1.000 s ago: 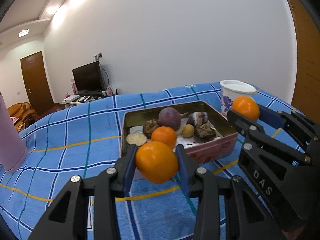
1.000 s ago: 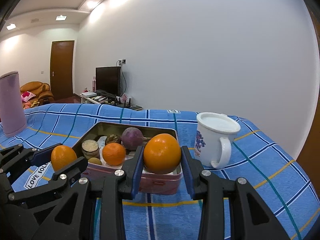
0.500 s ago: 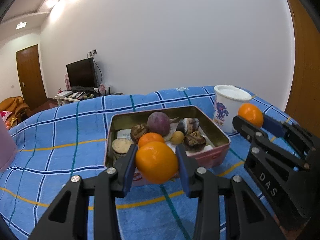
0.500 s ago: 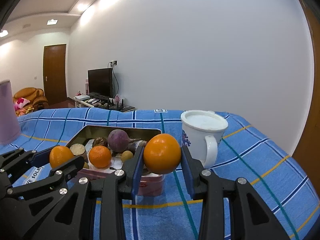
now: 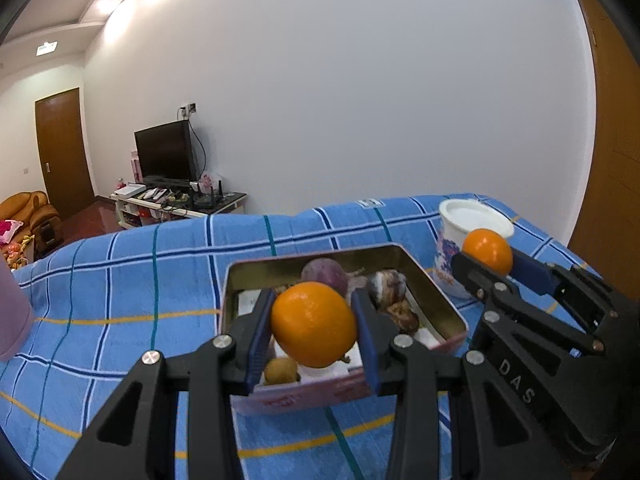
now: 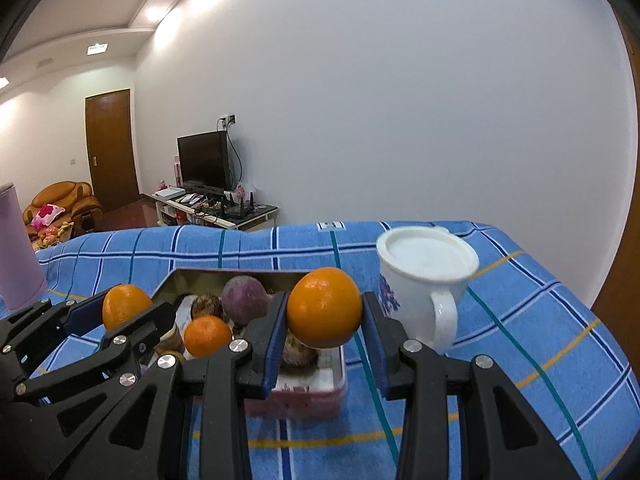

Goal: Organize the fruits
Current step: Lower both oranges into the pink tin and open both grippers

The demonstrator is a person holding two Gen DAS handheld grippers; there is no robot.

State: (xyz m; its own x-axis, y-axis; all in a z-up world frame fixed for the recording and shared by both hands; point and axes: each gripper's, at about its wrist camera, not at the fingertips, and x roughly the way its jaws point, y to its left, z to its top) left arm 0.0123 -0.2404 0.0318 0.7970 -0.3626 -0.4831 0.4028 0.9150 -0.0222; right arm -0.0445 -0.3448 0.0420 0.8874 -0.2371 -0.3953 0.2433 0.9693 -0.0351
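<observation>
My left gripper [image 5: 313, 330] is shut on an orange [image 5: 314, 325] and holds it over the near end of an open metal tin [image 5: 436, 288]. My right gripper [image 6: 324, 309] is shut on a second orange [image 6: 324, 307] above the tin's right end [image 6: 334, 364]. Each gripper shows in the other's view, the right one [image 5: 490, 258] at the tin's right and the left one [image 6: 126, 306] at its left. The tin holds a purple round fruit [image 6: 244, 299], a small orange [image 6: 207, 336], a small yellow fruit [image 5: 280, 370] and brown pieces [image 5: 402, 314].
A white lidded mug [image 6: 426, 284] with blue flowers stands right of the tin on the blue plaid cloth [image 6: 520, 320]. A pink cylinder [image 6: 18, 252] stands at the far left. The table's right edge is near a wooden door [image 5: 616, 160].
Both grippers, each holding its orange, have moved forward toward the tin, and the left orange is now over the tin's near end. The tin looks larger and closer.
</observation>
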